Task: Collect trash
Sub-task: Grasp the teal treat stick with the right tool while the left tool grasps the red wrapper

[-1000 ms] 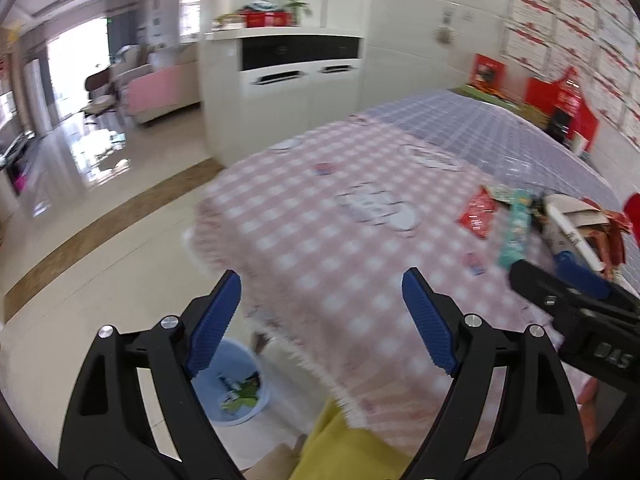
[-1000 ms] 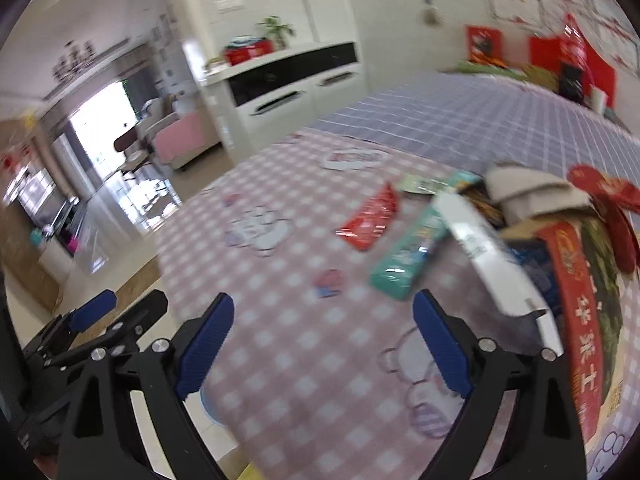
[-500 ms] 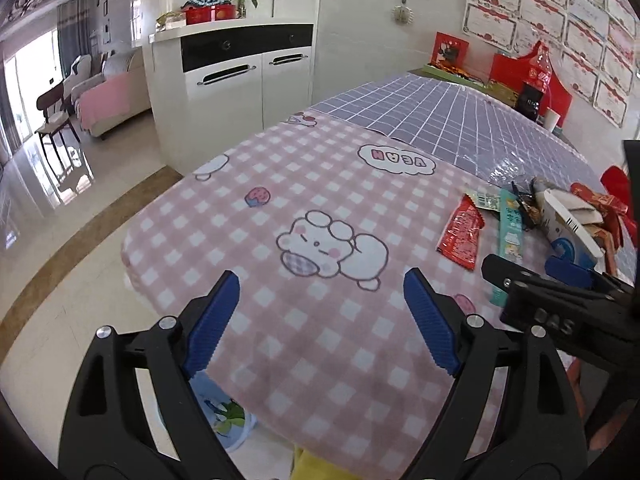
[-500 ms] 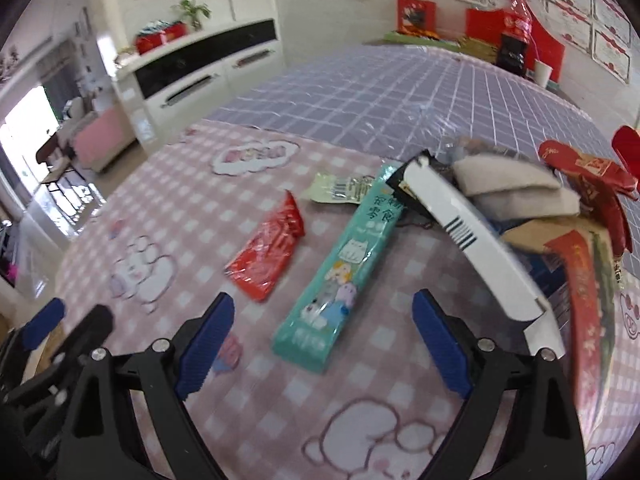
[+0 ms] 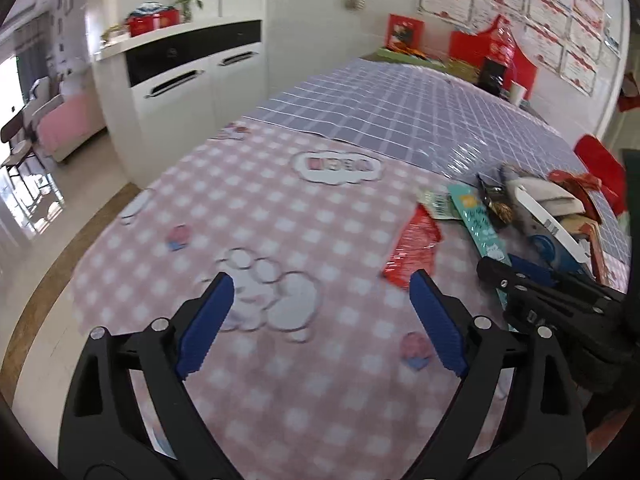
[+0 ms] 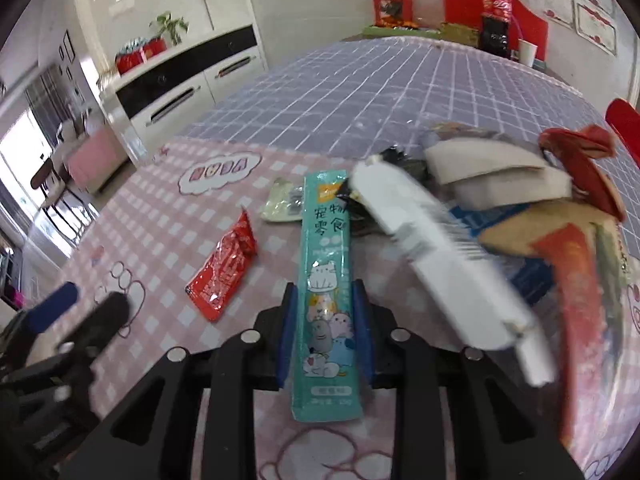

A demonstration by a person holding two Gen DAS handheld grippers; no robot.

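Left wrist view: the left gripper [image 5: 318, 322] sits bottom centre w/ its blue-padded jaws spread wide, nothing between them, over a pink-and-white checked tablecloth [image 5: 256, 216] printed w/ cartoon clouds. Just past the right-hand pad, centre-right of frame, lies a crinkled red foil snack wrapper [image 5: 414, 248]. To its right — a long teal pet-snack sachet [image 5: 478, 226], its lower end hidden behind the right gripper [image 5: 516, 276], which enters from the right edge. Further right is a heap of trash: a white flat carton strip [image 5: 550, 224], beige folded cardboard [image 5: 554, 198], red packaging [image 5: 576, 180]. A purple grid-pattern cloth [image 5: 404, 116] covers the far half of the table; a white cabinet w/ black band [image 5: 188, 68] stands upper left.

Right wrist view: the right gripper [image 6: 325, 332], bottom centre, is clenched on the teal sachet [image 6: 326, 280] — blue pads press against both long edges of its lower part, and the sachet runs from between them up to frame centre. The red wrapper [image 6: 224, 268] lies left of centre on the pink cloth [image 6: 160, 208], apart from the sachet. A small pale-yellow packet [image 6: 282, 202] touches the sachet's upper left. The white strip [image 6: 436, 256] slants across right of centre, blurred; beige cardboard [image 6: 492, 168] and red packaging [image 6: 580, 268] fill the right side. The left gripper [image 6: 80, 312] shows blurred at the lower left edge.
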